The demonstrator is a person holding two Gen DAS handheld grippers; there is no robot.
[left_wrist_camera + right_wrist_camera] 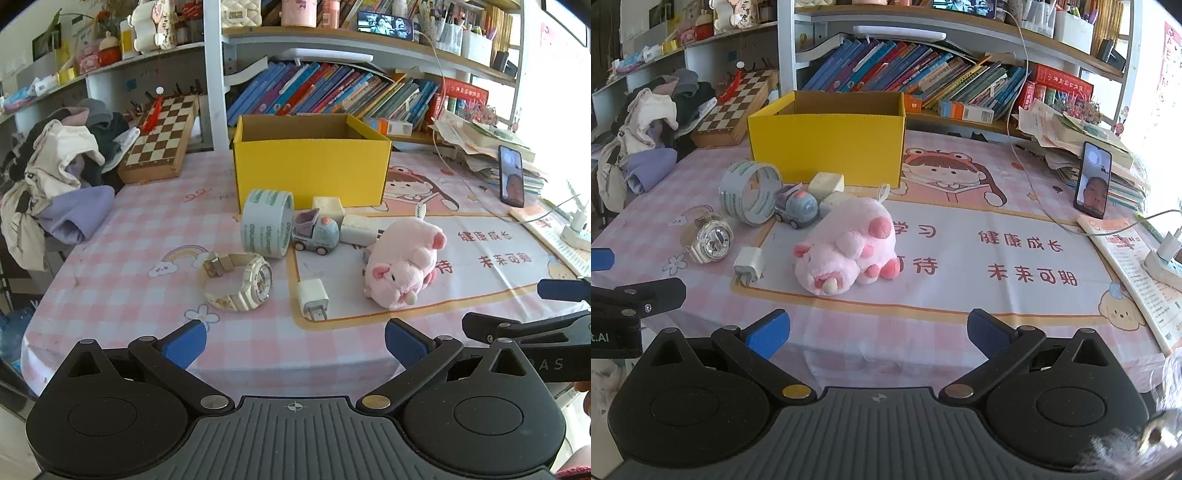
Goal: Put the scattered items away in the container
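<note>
Charger (312,297) near; yellow box (310,177) interior hidden.

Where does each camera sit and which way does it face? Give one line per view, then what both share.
Left wrist: rides the open left gripper, facing the watch, charger plug and yellow box; the right gripper pokes in at right.
Right wrist: rides the open right gripper, facing the pink plush pig; part of the left gripper shows at left.
Shared: box, tape roll, toy car, pig, watch, plug, propped phone.
</note>
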